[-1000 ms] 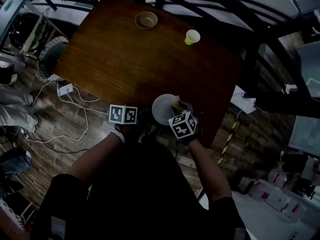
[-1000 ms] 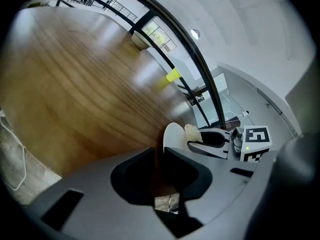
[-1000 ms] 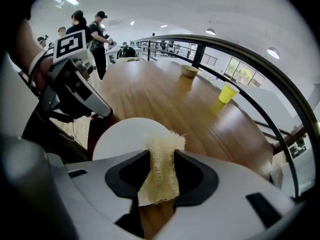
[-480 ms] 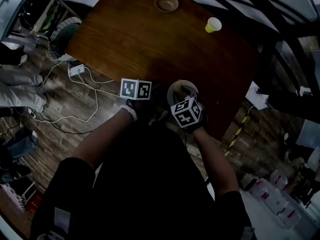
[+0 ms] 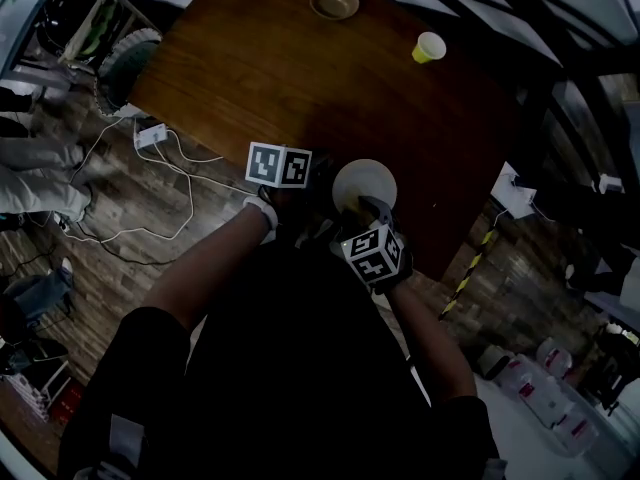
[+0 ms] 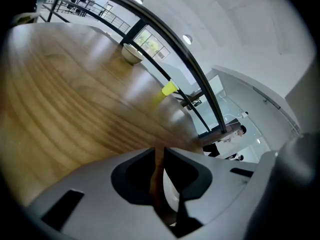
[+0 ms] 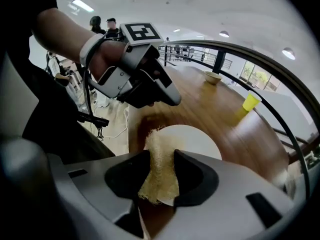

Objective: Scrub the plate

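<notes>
Since the frame half a second back, the right gripper [image 7: 161,155] has drawn off the face of the plate [image 5: 365,183] toward the person, and the whole white disc is now uncovered. The plate lies flat on the dark wooden table [image 5: 300,68], close to the near edge, in front of the person. Its surface looks bare and white. The left gripper [image 6: 159,156] stands at the plate's left rim; its jaws are drawn nearly together, with the thin white edge of the plate lying in the narrow slot between them, so the rim is pinched. The right gripper sits at the plate's near rim, jaws clamped on a straw-coloured fibrous scrub pad [image 7: 157,181] that stands up between them. The pad's frayed tip reaches over the near-left rim; whether it touches the plate cannot be confirmed. Well apart, at the far side of the table, stands a small tan bowl [image 5: 333,3], and to its right a yellow cup [image 5: 428,46], upright. On the wooden floor [image 5: 120,218] to the left of the table lie a white power strip [image 5: 150,136] and loose white cables [image 5: 185,193].
</notes>
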